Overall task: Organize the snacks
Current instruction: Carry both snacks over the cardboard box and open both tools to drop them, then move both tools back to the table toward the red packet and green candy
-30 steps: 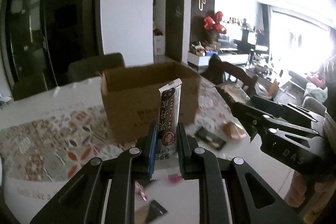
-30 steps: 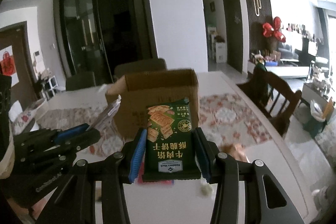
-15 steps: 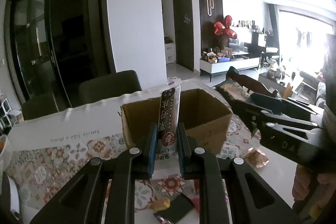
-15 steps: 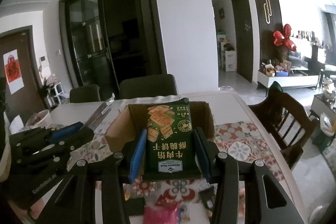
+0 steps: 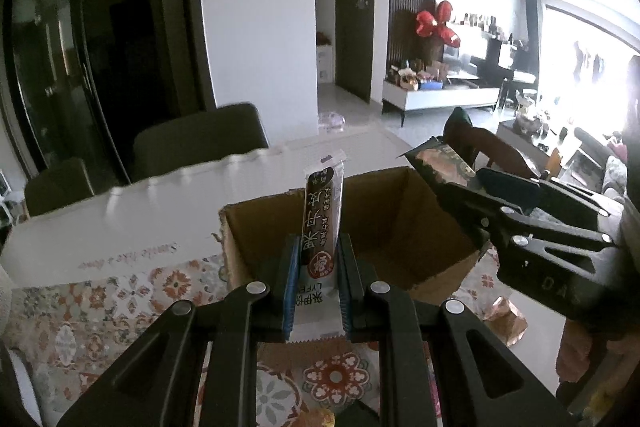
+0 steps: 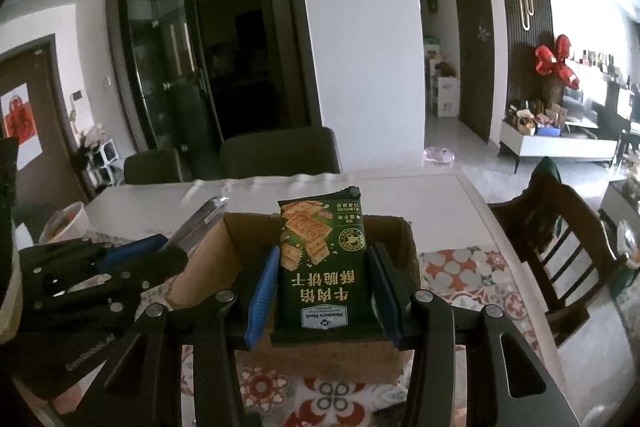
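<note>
Two snacks had been carried up to the cardboard box (image 5: pixel 352 227) over the last second, and both now hung at its open mouth. A second earlier the box showed mostly its outer front wall from farther back; now both wrist views looked over the rim and into the bare brown inside.

On the left, the left tongs (image 5: pixel 316 279) were closed as tight as they go on a slim brown-and-white snack stick (image 5: pixel 322 223), pinched low on its length so that most of it stood upright above the pads. The stick's top reached past the box's far rim, and its lower end sat over the near wall.

On the right, the right tongs (image 6: pixel 324 287) were partly open but gripping a wider green cracker packet (image 6: pixel 324 259) by its two side edges, label upside down, held upright over the box's near wall. In the left wrist view those tongs came in from the right with the packet tip at the box's right-hand rim.

A copper-coloured wrapper (image 5: pixel 502 315) lay loose on the tabletop (image 6: pixel 460 271) beside the box. By my reading, transport was nearly done and letting go over the opening was the step in hand.
</note>
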A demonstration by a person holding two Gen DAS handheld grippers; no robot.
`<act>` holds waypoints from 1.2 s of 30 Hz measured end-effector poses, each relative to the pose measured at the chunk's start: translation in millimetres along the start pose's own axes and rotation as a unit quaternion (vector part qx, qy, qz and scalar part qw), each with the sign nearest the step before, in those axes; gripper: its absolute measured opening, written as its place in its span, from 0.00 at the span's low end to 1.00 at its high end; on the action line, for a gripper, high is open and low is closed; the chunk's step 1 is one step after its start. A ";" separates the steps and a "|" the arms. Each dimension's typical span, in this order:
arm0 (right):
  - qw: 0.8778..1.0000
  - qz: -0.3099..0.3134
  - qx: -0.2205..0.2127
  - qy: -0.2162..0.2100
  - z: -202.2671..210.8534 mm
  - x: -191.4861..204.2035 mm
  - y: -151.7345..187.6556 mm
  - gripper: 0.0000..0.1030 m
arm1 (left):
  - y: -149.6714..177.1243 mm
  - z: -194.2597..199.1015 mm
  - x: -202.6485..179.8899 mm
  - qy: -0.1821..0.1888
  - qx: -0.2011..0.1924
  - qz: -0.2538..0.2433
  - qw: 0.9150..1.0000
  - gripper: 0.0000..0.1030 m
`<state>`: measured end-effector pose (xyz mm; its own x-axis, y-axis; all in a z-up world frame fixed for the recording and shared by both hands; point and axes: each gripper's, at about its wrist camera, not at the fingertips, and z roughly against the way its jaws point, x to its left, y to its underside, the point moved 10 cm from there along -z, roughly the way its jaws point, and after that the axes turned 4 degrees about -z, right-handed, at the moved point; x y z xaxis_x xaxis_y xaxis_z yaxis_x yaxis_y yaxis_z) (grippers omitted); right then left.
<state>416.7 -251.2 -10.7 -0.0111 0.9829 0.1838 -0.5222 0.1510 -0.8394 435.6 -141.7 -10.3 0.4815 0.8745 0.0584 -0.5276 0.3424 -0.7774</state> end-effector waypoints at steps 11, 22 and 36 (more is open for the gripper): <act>0.999 -0.022 0.047 0.008 -52.7 -14.2 8.3 0.45 | -0.8 -51.2 -1.8 0.022 0.042 0.018 0.999 0.25; 0.998 -0.036 0.036 0.029 -39.5 -26.9 19.3 0.66 | -0.4 -13.8 -0.8 -0.031 -0.008 -0.003 0.999 0.61; 0.997 -0.023 -0.042 0.056 55.9 -25.7 34.9 0.77 | 21.3 64.9 -23.8 -0.027 -0.073 -0.017 0.997 0.68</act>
<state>351.1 -277.1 -16.1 0.1086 0.9798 0.1681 -0.4475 0.1992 -0.8718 367.4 -132.9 12.3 0.4559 0.8824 0.1168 -0.4019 0.3211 -0.8575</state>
